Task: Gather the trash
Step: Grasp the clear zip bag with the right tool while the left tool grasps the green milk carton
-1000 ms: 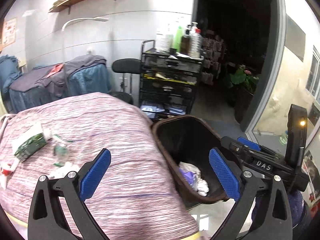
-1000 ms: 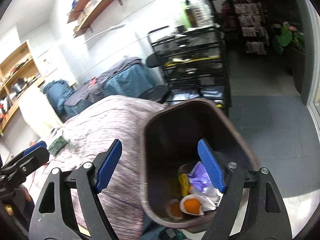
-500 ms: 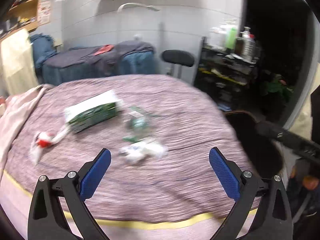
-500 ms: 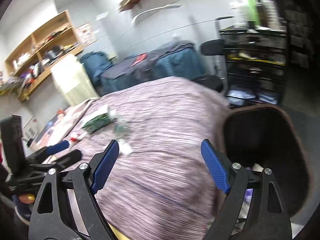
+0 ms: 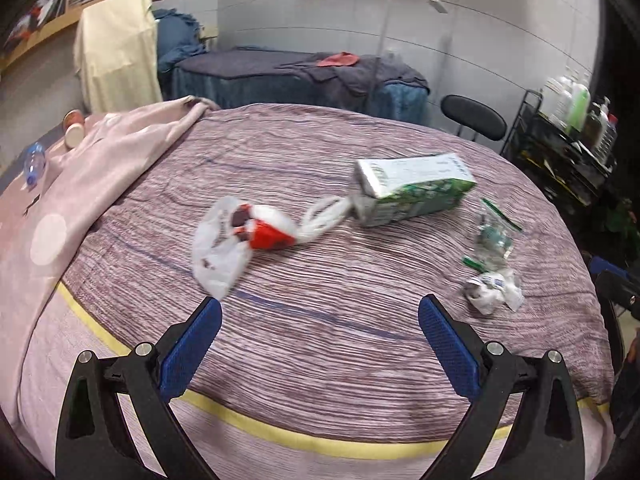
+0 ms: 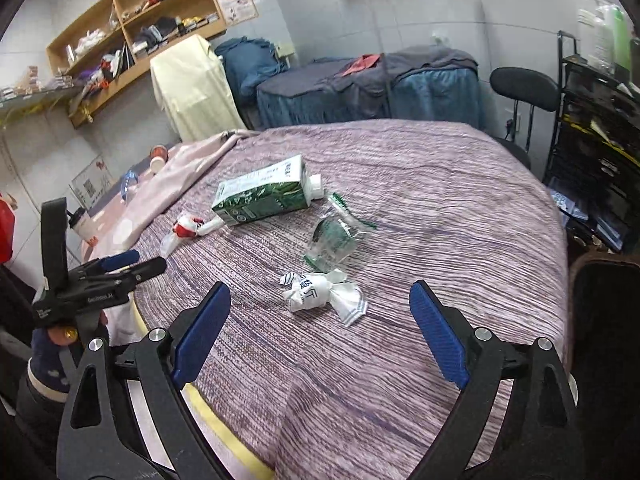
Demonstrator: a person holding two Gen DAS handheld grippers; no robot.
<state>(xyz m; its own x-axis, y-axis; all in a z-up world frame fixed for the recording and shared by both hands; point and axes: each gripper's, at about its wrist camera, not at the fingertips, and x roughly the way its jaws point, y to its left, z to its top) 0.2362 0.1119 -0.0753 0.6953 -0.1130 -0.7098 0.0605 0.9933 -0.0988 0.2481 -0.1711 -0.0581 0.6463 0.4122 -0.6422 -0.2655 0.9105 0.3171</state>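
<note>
Trash lies scattered on a bed (image 5: 360, 360) covered with a purple-striped blanket. Near the middle rests a green-and-white carton (image 5: 412, 188) on its side, its capped end toward the black trolley (image 6: 600, 140) in the right wrist view. Just beside the carton's other end lies a thin white plastic bag (image 5: 240, 236) with something red inside, one handle loop reaching the carton. Near the carton's capped end sits a crumpled clear wrapper with green print (image 5: 494, 240), and just beside that, closer to the bed's edge, a crumpled white paper wrapper (image 5: 494, 290).

The left tool (image 5: 320, 320) hovers above the blanket with its blue pads wide apart and nothing between them; the plastic bag lies just ahead of its left pad. The right tool (image 6: 320, 308) is likewise released, its jaws opening, with no item gripped; the white paper wrapper (image 6: 320, 292) lies on the blanket ahead, in line with the gap between its pads. In the right wrist view the left tool (image 6: 124, 264) shows at the left edge, held by a hand (image 6: 52, 344) in a dark dotted glove.

A pink cloth (image 5: 100, 168) covers the bed's left part. At the right edge of the right wrist view stands a dark brown bin (image 6: 600, 280).
</note>
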